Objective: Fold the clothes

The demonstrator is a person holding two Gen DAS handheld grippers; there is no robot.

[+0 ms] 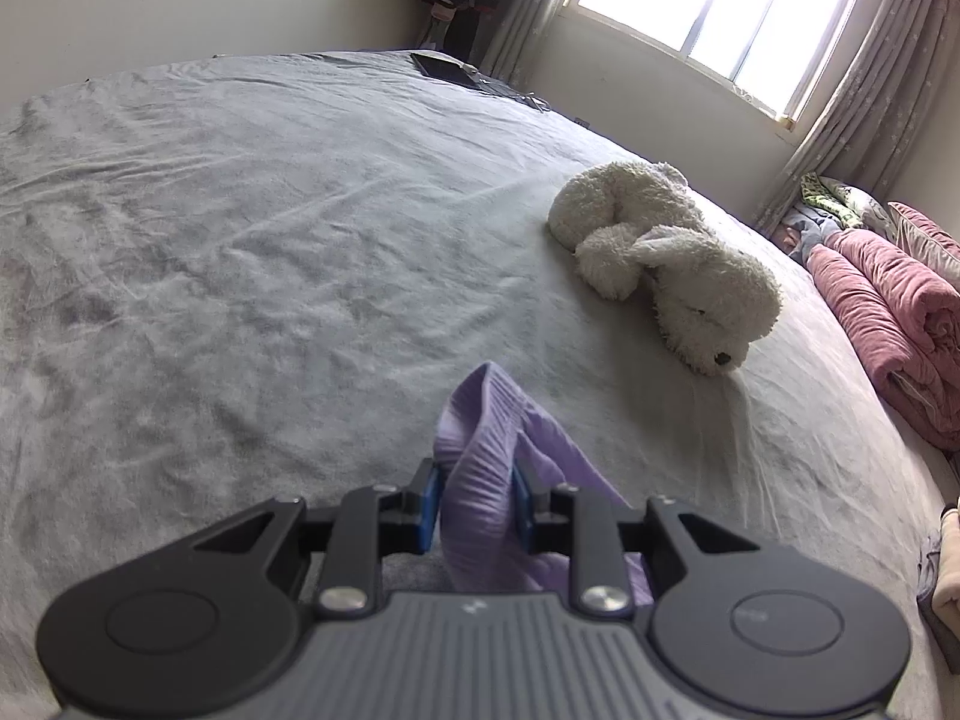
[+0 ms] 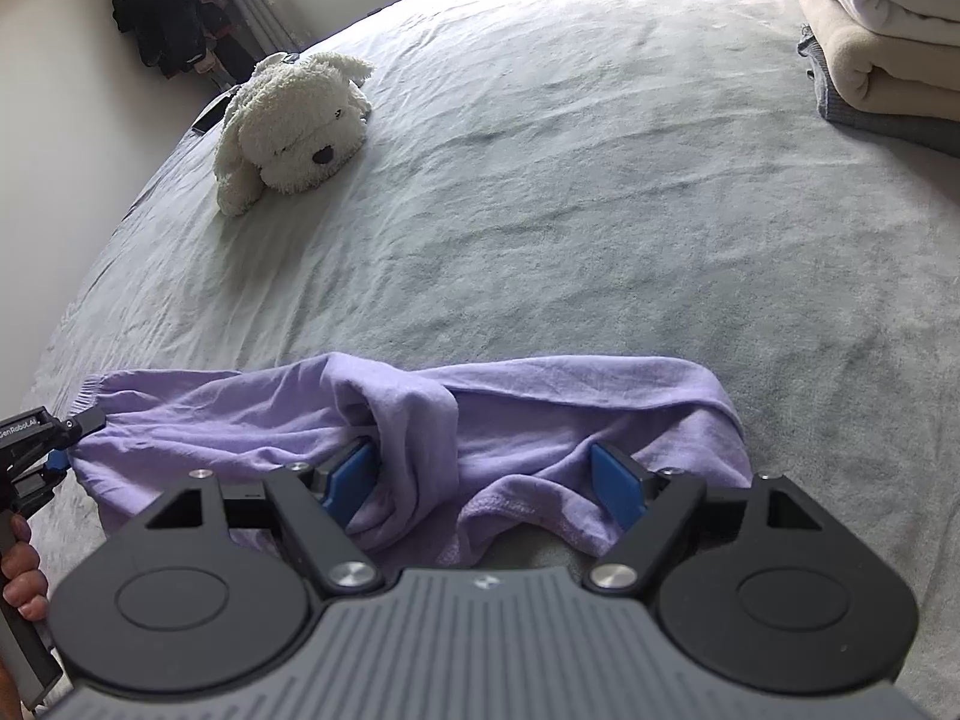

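Note:
A lilac knit garment (image 2: 540, 414) lies bunched along the near edge of the grey bed (image 2: 540, 210). My left gripper (image 1: 477, 504) is shut on its ribbed hem (image 1: 486, 450), which stands up between the blue pads. That gripper also shows at the left edge of the right wrist view (image 2: 60, 450), pinching the garment's left corner. My right gripper (image 2: 486, 480) is open, its blue pads spread wide over the garment's middle, with a raised fold of cloth (image 2: 414, 420) between them, untouched on the right side.
A white plush dog (image 1: 666, 258) (image 2: 288, 126) lies on the bed. Folded pink bedding (image 1: 900, 324) sits at the right. A stack of folded clothes (image 2: 888, 42) lies at the far right. Dark clothes (image 2: 168, 0) hang by the wall near a window (image 1: 720, 12).

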